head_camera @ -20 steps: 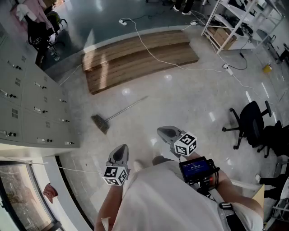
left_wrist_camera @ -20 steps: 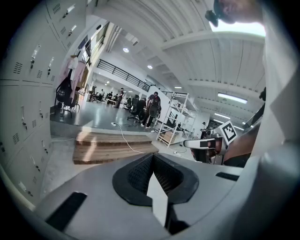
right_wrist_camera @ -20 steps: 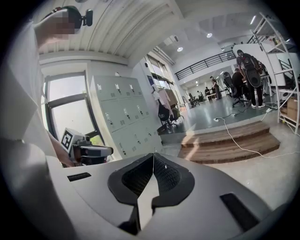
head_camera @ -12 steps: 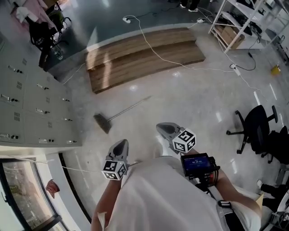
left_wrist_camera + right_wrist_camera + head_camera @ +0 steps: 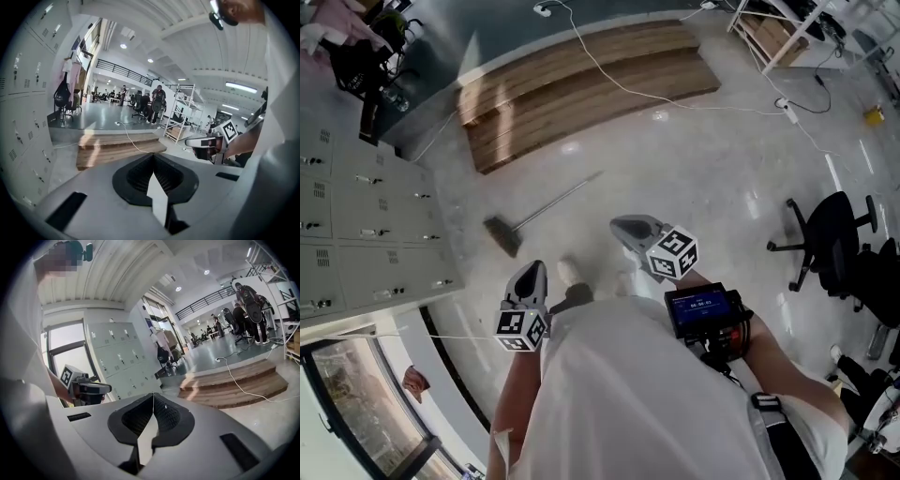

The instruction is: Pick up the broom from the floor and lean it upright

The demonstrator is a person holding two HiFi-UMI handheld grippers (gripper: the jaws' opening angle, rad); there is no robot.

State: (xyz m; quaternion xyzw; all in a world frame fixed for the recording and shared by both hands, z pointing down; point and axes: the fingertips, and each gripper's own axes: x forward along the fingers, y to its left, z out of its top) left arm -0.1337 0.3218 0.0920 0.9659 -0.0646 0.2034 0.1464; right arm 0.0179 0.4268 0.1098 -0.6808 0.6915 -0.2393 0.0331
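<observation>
The broom (image 5: 539,210) lies flat on the pale floor in the head view, its dark head toward the lockers and its thin handle running up and right toward the wooden step. My left gripper (image 5: 528,278) is held in front of the body, below the broom head and apart from it, jaws shut and empty. My right gripper (image 5: 630,228) is held right of the broom, also shut with nothing in it. In the left gripper view the jaws (image 5: 153,157) meet at the tip; the right gripper view shows its jaws (image 5: 153,397) meeting too. The broom is in neither gripper view.
Grey lockers (image 5: 356,225) stand along the left. A low wooden step platform (image 5: 581,84) lies beyond the broom, with a white cable (image 5: 675,103) trailing over it. A black office chair (image 5: 825,244) stands at the right, metal shelving (image 5: 787,28) at the top right.
The view has shifted forward and the broom now sits closer to the grippers. Both grippers have moved up the picture toward it. Their jaws stay shut.
</observation>
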